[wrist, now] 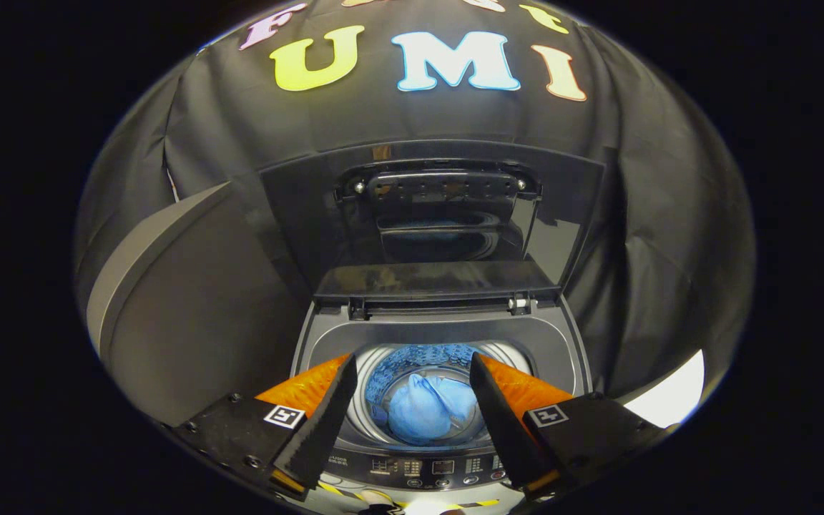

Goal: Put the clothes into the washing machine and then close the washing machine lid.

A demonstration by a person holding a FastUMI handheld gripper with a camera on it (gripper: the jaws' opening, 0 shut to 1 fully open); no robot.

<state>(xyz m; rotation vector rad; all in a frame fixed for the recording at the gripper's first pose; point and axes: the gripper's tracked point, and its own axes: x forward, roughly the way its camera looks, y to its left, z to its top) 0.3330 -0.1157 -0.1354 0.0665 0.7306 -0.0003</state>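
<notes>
claw (412, 375) fingers stand spread wide apart above the washing machine (562, 350), holding nothing, with each finger carrying a small square marker near its base. between and below the fingers sits the machine's control panel (426, 468), a dark strip with buttons and small displays. just past it, in the gap between the fingertips, the round drum (383, 361) lies open, and a bundle of blue clothes (423, 411) rests down inside it, clear of both fingers. beyond the drum the grey top deck runs back to the hinge, where the lid (440, 214) stands raised and folded, its dark glossy underside facing forward. off to the left of the machine a grey slanted panel (183, 300) leans. behind everything hangs the booth's black cloth wall (662, 236).
</notes>
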